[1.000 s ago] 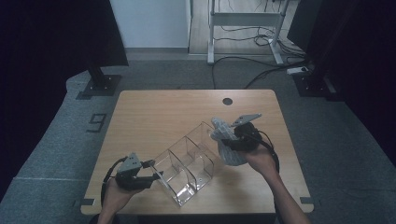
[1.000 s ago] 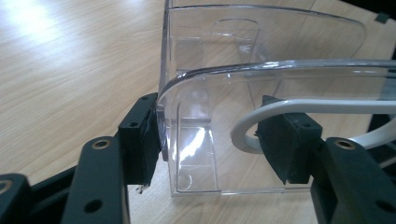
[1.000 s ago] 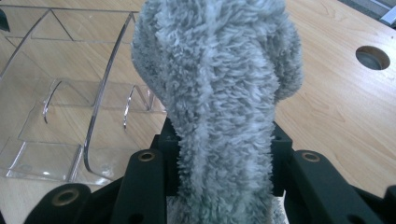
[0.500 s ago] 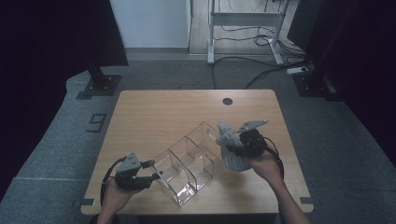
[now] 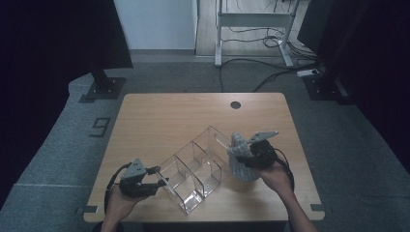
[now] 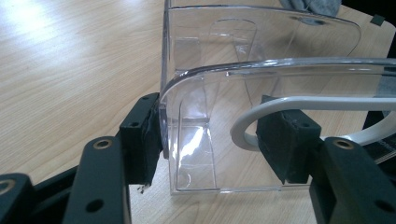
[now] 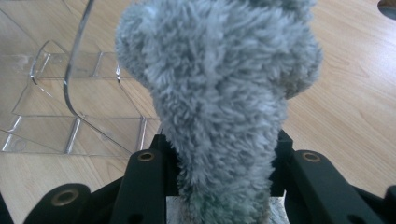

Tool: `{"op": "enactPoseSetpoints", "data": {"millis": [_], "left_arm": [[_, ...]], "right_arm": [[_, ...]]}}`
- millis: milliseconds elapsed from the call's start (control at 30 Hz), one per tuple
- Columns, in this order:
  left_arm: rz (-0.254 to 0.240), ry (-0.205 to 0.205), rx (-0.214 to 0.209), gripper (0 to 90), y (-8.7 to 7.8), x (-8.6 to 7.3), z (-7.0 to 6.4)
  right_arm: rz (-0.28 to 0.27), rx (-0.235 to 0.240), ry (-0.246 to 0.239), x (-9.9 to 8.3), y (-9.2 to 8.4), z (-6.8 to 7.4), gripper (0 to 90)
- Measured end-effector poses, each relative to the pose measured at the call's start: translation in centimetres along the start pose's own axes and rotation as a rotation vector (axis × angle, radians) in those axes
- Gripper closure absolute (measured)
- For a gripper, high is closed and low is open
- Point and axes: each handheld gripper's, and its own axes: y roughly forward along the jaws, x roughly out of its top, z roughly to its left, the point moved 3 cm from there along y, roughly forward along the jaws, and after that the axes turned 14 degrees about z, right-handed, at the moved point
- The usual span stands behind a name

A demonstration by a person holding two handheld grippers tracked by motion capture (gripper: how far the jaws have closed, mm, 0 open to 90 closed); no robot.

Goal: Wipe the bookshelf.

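The left claw (image 5: pixel 153 180) clamps the near-left end wall of the clear divided box (image 5: pixel 196 166), likely to steady it on the counter (image 5: pixel 164 116). The right claw (image 5: pixel 241 159) grips a fluffy grey cloth (image 7: pixel 219 88) just right of the box, whose compartments look empty.

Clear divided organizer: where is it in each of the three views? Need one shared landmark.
High view: clear divided organizer lies diagonally at lower centre of the wooden table, between the two claws.
Left gripper view: its end wall stands at centre and right, the left claw clamped on it.
Right gripper view: upper left, beside the fluffy grey duster in the right claw.
Shared landmark: the wooden table.
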Motion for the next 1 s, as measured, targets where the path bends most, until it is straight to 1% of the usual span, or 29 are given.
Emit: {"op": "enactPoseSetpoints", "data": {"millis": [133,267,300,333,367,433,467,500,567,600,767,1000], "left_arm": [[0.0,0.001,0.001,41.6,0.0,0.0,-0.1],[0.001,0.004,0.0,41.5,0.1,0.0,-0.2],[-0.001,0.004,0.001,41.5,0.1,0.0,-0.2],[-0.001,0.003,0.001,41.4,0.2,0.0,-0.2],[-0.002,0.003,0.003,41.4,0.2,0.1,-0.2],[-0.002,0.002,0.003,41.4,0.2,0.1,-0.3],[-0.003,0.002,0.003,41.3,0.2,0.1,-0.3],[-0.003,0.002,0.003,41.3,0.2,0.1,-0.3],[-0.002,0.0,0.005,41.3,0.3,0.1,-0.3],[-0.003,-0.001,0.007,41.2,0.3,0.2,-0.3],[-0.004,-0.006,0.009,41.1,0.3,0.2,-0.4],[-0.006,-0.014,0.013,40.7,0.4,0.3,-0.4]], "right_arm": [[0.002,0.003,0.004,-0.3,0.4,-0.1,61.2],[0.019,-0.006,0.011,-0.7,1.1,-0.3,61.2],[0.027,-0.012,0.01,-0.8,1.4,-0.3,61.2],[0.049,-0.025,0.014,-1.1,2.0,-0.6,61.2],[0.049,-0.025,0.014,-1.1,2.0,-0.6,61.2],[0.069,-0.028,0.023,-1.5,2.9,-0.9,61.2],[0.08,-0.023,0.035,-1.8,3.7,-1.2,61.2],[0.08,-0.023,0.035,-1.8,3.7,-1.2,61.2],[0.083,-0.015,0.045,-2.0,4.3,-1.4,61.2],[0.091,-0.017,0.045,-2.0,4.6,-1.5,61.2],[0.1,-0.032,0.043,-1.8,4.9,-1.5,61.1],[0.127,-0.044,0.053,-1.8,6.3,-1.8,61.0]]}}
